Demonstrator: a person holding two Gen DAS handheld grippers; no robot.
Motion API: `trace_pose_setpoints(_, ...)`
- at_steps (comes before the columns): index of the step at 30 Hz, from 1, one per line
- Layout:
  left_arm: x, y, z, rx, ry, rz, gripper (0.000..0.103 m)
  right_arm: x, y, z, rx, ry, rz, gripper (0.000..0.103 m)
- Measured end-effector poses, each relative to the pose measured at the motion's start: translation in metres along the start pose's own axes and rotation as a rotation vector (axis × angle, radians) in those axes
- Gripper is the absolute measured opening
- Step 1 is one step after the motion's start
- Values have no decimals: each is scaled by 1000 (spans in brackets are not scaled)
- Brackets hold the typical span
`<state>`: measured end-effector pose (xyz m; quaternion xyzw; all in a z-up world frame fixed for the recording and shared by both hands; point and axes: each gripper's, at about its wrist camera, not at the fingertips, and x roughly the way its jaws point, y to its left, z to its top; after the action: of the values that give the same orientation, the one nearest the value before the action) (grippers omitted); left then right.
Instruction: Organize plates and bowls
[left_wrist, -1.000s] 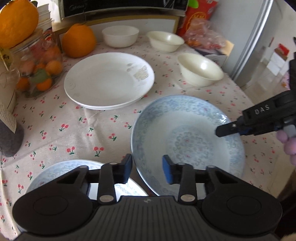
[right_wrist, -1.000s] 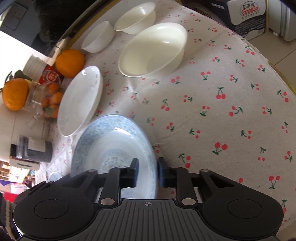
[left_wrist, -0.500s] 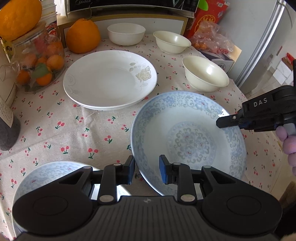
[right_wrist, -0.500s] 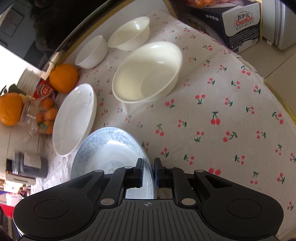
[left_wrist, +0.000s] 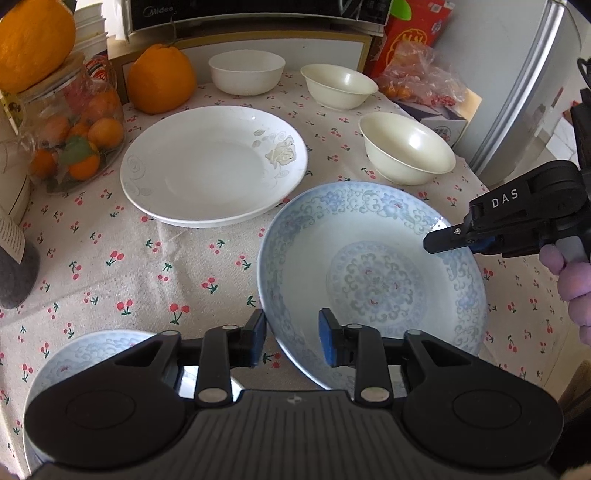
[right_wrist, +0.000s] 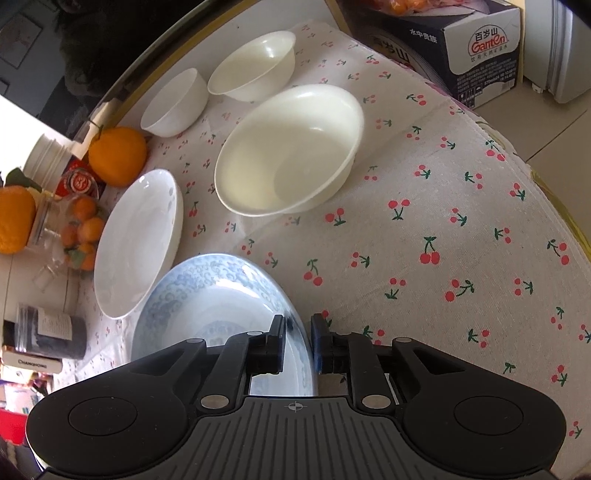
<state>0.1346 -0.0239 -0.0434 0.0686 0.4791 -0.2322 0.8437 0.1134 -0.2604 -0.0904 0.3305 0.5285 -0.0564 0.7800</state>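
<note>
Sorting crockery on the cherry-print table, we have little to show so far. Nothing is stacked: the big blue plate lies alone. The white plate is just beyond it on the left, its rim close to the blue one or touching it; we cannot tell which. A second blue plate sits nearer than the big one and to its left, partly hidden. Three bowls stand separately beyond the big blue plate: a cream bowl closest to it, another cream bowl farther back, and a white bowl farthest off. By our reckoning all the gathering of plates with plates and bowls with bowls remains.

We have the big blue plate between both tools. The left tongs straddle its near-left rim, jaws opening, with a clear gap between pad and china. The right tongs straddle the opposite rim, jaws likewise opening, the edge running between the pads without visible pressure. Neither pair seems to have hold of it.
</note>
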Motion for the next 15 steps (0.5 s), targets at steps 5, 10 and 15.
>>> trace_pose_setpoints(5,-15,-4,1,16,-48,3,71,-11,7,0,-13,22,11,56)
trace_pose_setpoints(10,-32,-5,-3,30,-96,13,89,-25,17,-5,-50,-7,56,75)
trace_pose_setpoints(15,-49,-5,-13,86,-162,55,102,-34,22,-13,-60,-23,72,84)
